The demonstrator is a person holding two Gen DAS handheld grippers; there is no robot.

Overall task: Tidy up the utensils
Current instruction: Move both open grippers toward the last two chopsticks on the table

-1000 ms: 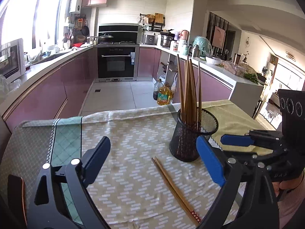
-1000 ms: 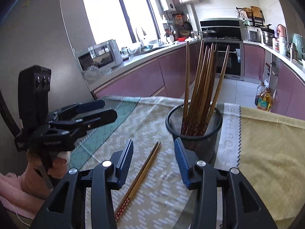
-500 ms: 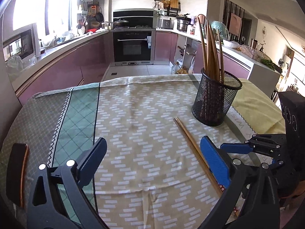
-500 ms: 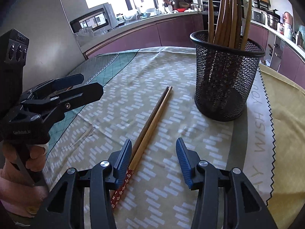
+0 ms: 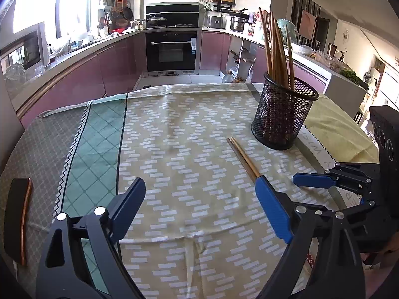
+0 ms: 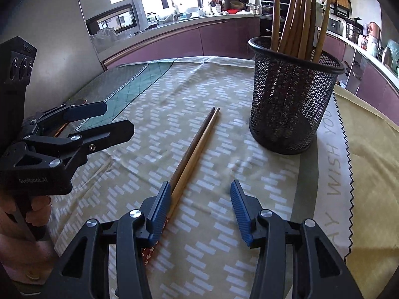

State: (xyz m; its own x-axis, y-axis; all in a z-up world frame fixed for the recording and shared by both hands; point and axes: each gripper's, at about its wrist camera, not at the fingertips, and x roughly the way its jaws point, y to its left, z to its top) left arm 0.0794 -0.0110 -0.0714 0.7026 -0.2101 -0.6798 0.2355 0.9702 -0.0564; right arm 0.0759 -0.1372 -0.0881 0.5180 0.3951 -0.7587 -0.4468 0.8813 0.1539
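two loose chopsticks point(image 6: 197, 149) lie side by side and touching on the patterned tablecloth point(image 6: 224, 249), just beside the black mesh holder point(image 6: 291, 104), which stands upright and already carries a bundle of chopsticks point(image 6: 299, 20), tips up.

the pair's long axis runs from the tapered tips, near the foot of the holder, back to the decorated red ends, which pass under the right gripper point(image 6: 199, 206). in the right wrist view the pair slants up and to the right, close to the line along which this gripper points.

the right gripper is released, its jaws partly apart and gripping nothing. the pair lies against the inner face of its left finger point(image 6: 159, 211), off the middle of the gap; whether that pad touches the wood cannot be told. the opposite pad stands well apart from the pair.

the left gripper point(image 5: 199, 206) holds nothing and its jaws are closing, with only bare cloth between them. the pair runs under the outer side of its right finger point(image 5: 271, 209).

judgement: the right hand is the nearer and better placed. the coming grasp turns on the sideways offset; the gripper wants a small shift to its own left to centre the pair before closing. the holder lies ahead and to the right.
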